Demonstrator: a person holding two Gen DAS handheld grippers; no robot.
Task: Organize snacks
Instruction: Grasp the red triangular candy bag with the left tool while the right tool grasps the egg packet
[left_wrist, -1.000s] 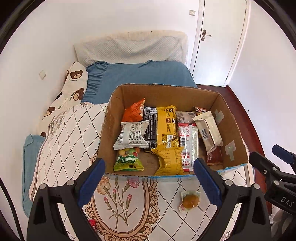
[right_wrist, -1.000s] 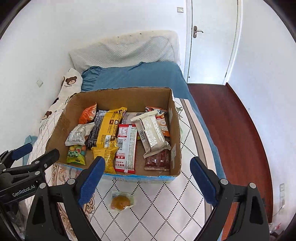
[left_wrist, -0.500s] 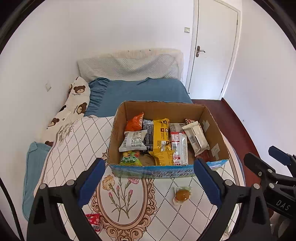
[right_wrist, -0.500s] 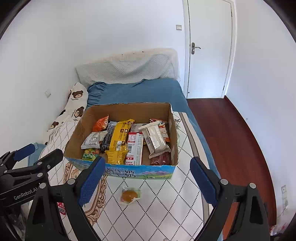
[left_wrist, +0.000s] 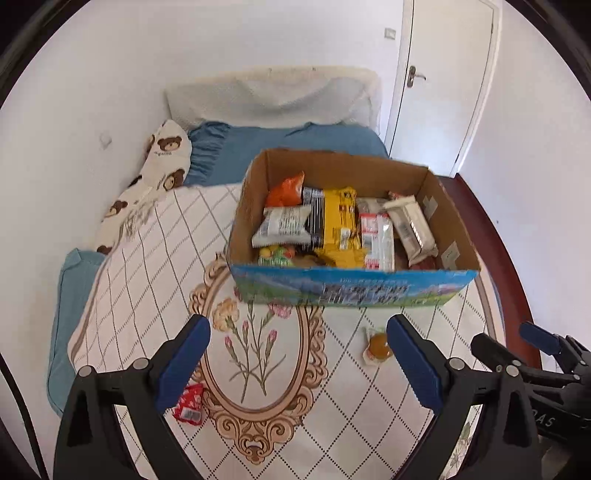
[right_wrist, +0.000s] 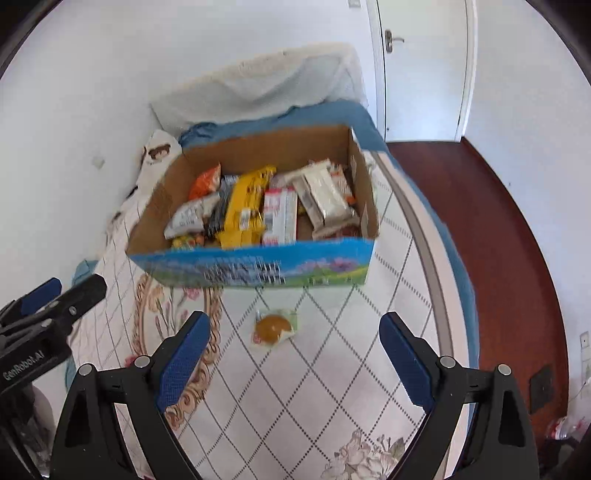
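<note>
An open cardboard box (left_wrist: 351, 291) (right_wrist: 258, 269) with a blue printed front stands on the quilted bed, holding several snack packets (left_wrist: 336, 225) (right_wrist: 247, 210). A small clear-wrapped orange pastry (left_wrist: 377, 346) (right_wrist: 274, 325) lies on the quilt in front of the box. A red wrapped snack (left_wrist: 189, 402) lies at the lower left, by my left finger. My left gripper (left_wrist: 298, 363) is open and empty, held back from the box. My right gripper (right_wrist: 294, 360) is open and empty, just short of the pastry.
The quilt (left_wrist: 147, 280) covers the bed, with a bear-print pillow (left_wrist: 162, 155), a blue sheet (left_wrist: 280, 144) and a white padded headboard behind the box. Dark wood floor (right_wrist: 491, 236) and a white door (right_wrist: 421, 66) lie to the right. The bed edge runs along the right side.
Both grippers have pulled back and away from the box, which now looks smaller and farther. The red snack has come into the left view. Both stay open.
</note>
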